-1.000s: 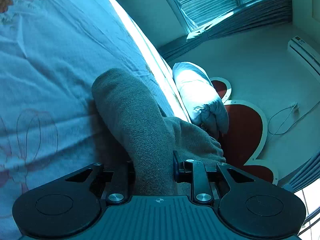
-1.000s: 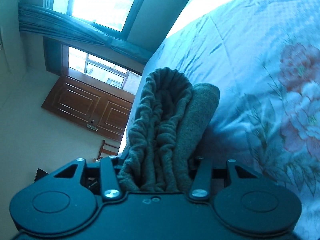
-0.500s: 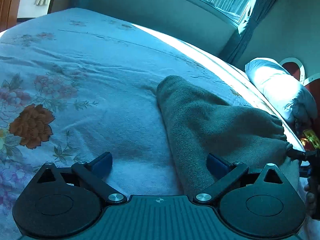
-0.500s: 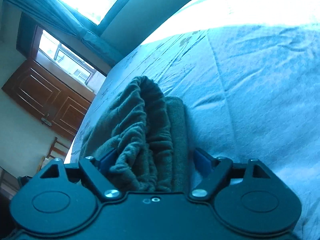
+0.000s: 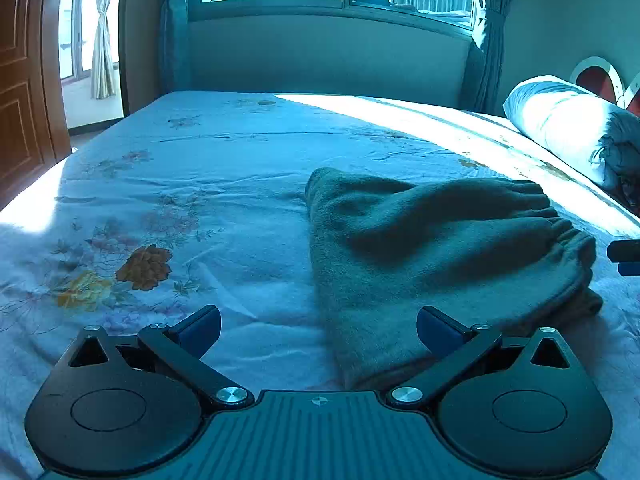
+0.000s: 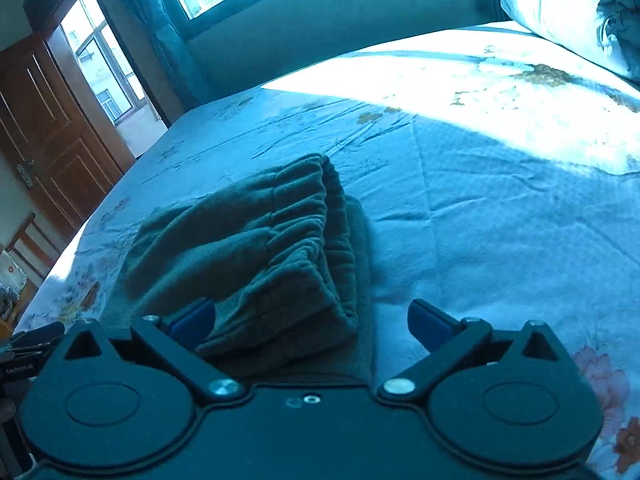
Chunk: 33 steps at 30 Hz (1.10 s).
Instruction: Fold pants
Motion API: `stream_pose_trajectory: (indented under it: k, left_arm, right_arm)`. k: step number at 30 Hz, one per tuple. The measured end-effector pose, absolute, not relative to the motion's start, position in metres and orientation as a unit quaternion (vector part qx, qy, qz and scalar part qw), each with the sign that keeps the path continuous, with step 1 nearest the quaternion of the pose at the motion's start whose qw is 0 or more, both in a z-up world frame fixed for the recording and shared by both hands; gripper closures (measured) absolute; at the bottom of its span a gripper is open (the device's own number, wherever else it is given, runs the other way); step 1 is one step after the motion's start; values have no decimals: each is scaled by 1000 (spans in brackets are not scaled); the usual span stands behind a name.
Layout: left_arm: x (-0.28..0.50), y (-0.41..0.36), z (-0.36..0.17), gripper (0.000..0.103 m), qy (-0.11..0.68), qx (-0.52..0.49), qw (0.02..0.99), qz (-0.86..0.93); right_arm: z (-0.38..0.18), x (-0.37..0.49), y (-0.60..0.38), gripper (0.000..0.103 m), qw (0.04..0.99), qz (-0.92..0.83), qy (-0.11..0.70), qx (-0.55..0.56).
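Left wrist view: the left tongs [image 5: 319, 328], clamped on the pants [image 5: 436, 248] a second ago, have just been opening and now gape empty; the folded pants lie centre-right on the bed [image 5: 224, 168].

Right wrist view: the right tongs [image 6: 311, 322] have likewise just spread wide, gripping nothing; the pants [image 6: 256, 252] lie at lower centre, partly between the fingers.

A: Left wrist view: low and close over the bed [image 5: 240, 184], facing the far window edge.
B: Right wrist view: same, tilted. Both share the pants [image 5: 432, 248] [image 6: 256, 248] and the pillow [image 5: 560, 120] [image 6: 552, 4].
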State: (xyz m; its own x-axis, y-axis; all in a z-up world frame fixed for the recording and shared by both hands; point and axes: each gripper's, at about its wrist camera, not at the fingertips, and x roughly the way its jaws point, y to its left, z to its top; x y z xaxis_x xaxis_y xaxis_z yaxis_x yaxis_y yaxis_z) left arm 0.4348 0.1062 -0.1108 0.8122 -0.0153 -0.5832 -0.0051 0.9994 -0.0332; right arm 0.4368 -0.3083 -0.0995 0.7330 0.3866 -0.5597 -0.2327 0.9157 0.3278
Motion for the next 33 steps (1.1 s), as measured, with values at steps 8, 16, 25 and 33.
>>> stream_pose_trajectory:
  k: [8, 16, 25, 33]
  left_arm:
    - [274, 66, -61, 0, 235, -9, 972, 12]
    - [154, 27, -22, 0, 215, -6, 977, -12]
    - [76, -3, 4, 0, 189, -2, 982, -14]
    - [36, 0, 31, 0, 167, -9, 986, -9]
  right_arm:
    - [-40, 277, -301, 6, 951, 166, 254, 53]
    - [-23, 174, -308, 6, 955, 143, 258, 43]
    - [-1, 97, -294, 6, 961, 165, 220, 0]
    - [23, 65, -300, 6, 969, 164, 187, -3]
